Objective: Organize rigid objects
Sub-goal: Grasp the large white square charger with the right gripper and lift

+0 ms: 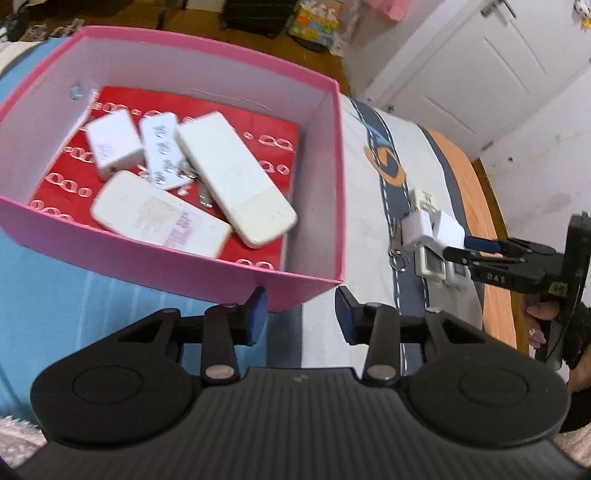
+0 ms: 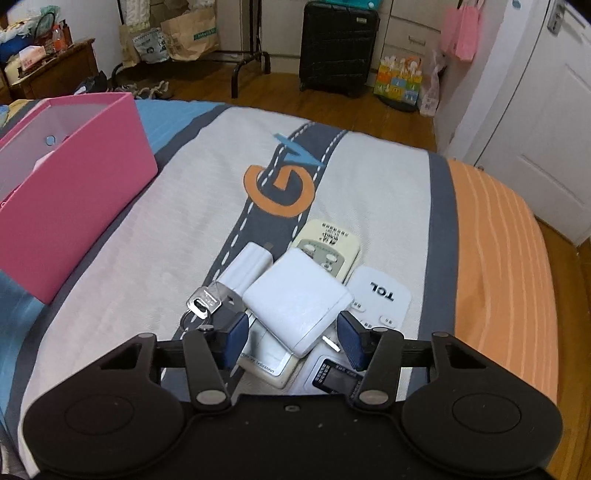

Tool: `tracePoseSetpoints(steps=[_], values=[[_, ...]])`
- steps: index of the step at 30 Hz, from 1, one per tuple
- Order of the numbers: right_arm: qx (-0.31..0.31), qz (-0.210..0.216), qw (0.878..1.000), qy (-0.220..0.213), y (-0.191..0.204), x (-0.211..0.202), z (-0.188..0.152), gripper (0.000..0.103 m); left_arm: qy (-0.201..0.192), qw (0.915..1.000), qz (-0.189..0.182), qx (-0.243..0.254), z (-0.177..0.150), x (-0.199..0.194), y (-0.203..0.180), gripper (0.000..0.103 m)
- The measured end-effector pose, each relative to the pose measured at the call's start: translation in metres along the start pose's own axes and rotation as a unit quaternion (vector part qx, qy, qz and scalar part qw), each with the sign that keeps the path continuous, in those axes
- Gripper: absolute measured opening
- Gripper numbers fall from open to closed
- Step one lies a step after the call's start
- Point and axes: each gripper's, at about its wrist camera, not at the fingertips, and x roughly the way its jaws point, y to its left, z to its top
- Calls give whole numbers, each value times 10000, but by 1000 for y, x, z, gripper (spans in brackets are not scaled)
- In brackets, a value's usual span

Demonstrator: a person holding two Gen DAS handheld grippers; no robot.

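A pink box (image 1: 306,273) sits on the bed and holds a white remote (image 1: 236,177), a white power bank (image 1: 159,218), a white charger (image 1: 112,146) and a pill blister (image 1: 162,151). My left gripper (image 1: 301,315) is open and empty just in front of the box's near wall. A pile lies on the bed to the right: a square white charger (image 2: 295,299), a smaller white adapter (image 2: 247,269), keys (image 2: 201,304), a cream remote (image 2: 328,243) and a TCL remote (image 2: 380,299). My right gripper (image 2: 293,338) is open around the square charger's near corner. The box (image 2: 74,206) also shows in the right wrist view.
The bed cover has blue, white, grey and orange stripes (image 2: 498,258). A black suitcase (image 2: 338,48), bags (image 2: 188,35) and a door (image 2: 546,110) stand beyond the bed on a wooden floor.
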Motion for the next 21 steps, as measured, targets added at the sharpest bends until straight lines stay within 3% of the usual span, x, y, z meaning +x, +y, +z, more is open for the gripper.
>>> tracePoseSetpoints(steps=[5, 10, 14, 17, 21], values=[[-544, -99, 9978, -375, 6, -4, 5, 71, -146, 9967, 549, -577, 3, -22, 26, 43], [-2009, 126, 9784, -476, 15, -3, 3, 76, 141, 9872, 398, -1540, 9, -20, 56, 43], [-1789, 339, 9822, -455, -2, 4, 3, 76, 209, 9826, 481, -1782, 12, -24, 56, 44], [-1718, 408, 9834, -422, -3, 10, 0, 76, -54, 9800, 448, -1937, 9, -36, 55, 57], [-1856, 370, 9810, -434, 1, 14, -5, 76, -221, 9779, 691, -1962, 18, -39, 54, 57]])
